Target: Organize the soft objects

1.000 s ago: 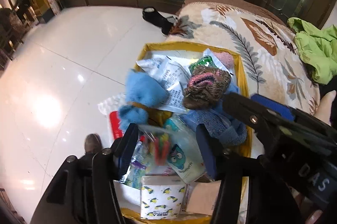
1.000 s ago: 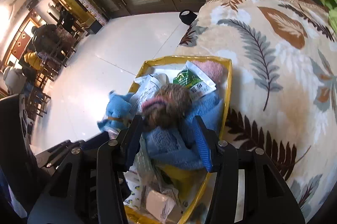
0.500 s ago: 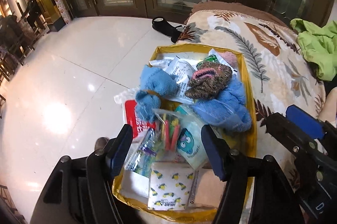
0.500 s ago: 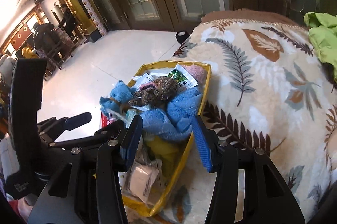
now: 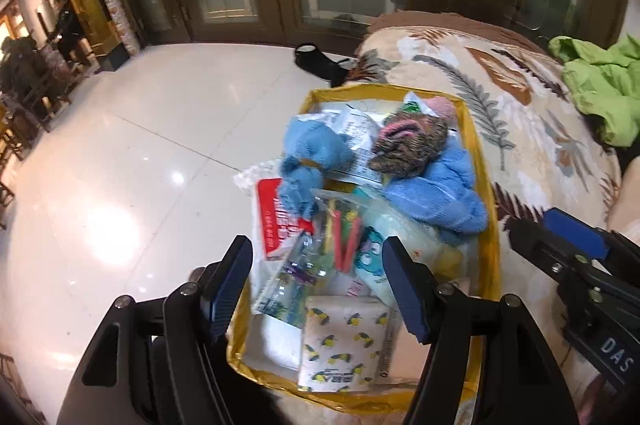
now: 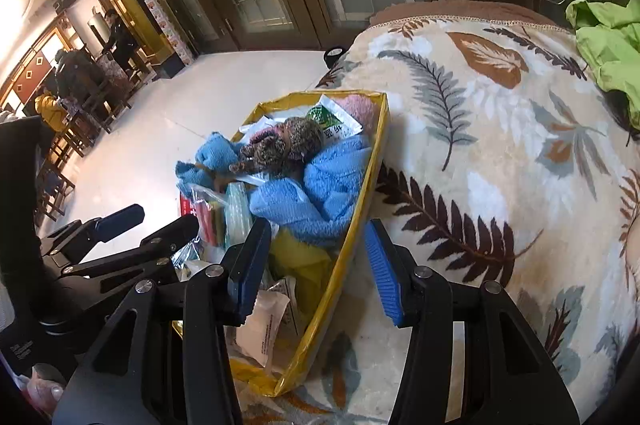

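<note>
Blue fleece [image 5: 436, 199] lies in the yellow box [image 5: 486, 185] on the leaf-print bed [image 5: 532, 129], brown knit hat [image 5: 412, 145] on top; left wrist view: left claw [image 5: 320, 283] has backed off since a second ago, its jaws just opened further, nothing gripped, fleece ahead and right of it, packets between; right wrist view: right claw [image 6: 316, 271] pulled back off the fleece [image 6: 324, 193], half open, empty, straddling the box's near right wall [image 6: 348, 253], fleece just ahead.

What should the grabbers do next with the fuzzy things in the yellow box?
Probably lower the right gripper onto the blue towel. Both grippers are open and empty, and the towel lies on top in the yellow box, nearest that gripper.
</note>
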`<state>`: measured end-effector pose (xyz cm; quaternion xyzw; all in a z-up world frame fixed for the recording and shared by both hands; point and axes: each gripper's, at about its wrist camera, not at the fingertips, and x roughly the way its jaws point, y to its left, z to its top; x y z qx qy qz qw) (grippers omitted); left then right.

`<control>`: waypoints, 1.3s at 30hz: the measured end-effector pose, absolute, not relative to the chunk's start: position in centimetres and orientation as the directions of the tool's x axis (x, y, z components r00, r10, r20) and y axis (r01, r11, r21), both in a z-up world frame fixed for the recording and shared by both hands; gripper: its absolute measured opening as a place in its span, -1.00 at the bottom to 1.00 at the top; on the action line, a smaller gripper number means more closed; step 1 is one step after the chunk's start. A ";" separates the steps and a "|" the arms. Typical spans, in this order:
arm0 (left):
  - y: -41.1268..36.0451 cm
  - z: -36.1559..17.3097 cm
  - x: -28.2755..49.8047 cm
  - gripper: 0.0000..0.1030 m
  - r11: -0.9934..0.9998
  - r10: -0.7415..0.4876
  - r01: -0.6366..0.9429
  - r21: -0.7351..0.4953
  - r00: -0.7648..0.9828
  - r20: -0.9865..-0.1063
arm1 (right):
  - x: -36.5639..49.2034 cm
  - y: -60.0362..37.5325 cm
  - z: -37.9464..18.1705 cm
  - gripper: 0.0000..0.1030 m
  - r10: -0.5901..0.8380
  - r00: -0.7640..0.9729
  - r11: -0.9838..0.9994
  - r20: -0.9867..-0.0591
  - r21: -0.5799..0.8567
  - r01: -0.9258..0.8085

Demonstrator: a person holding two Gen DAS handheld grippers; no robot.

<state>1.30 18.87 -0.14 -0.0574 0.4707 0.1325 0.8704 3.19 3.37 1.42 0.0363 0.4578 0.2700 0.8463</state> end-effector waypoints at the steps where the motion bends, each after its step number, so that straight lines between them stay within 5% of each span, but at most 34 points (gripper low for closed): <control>1: 18.9 -0.2 1.3 0.31 0.962 0.154 -0.275 0.005 0.523 -0.838 | 3.2 3.4 1.4 -0.04 0.489 0.435 0.852 -0.756 0.306 -0.425; 39: 18.5 -0.4 0.8 0.38 0.974 0.136 -0.227 0.008 0.552 -0.823 | 3.1 3.3 1.0 -0.04 0.460 0.422 0.865 -0.781 0.286 -0.413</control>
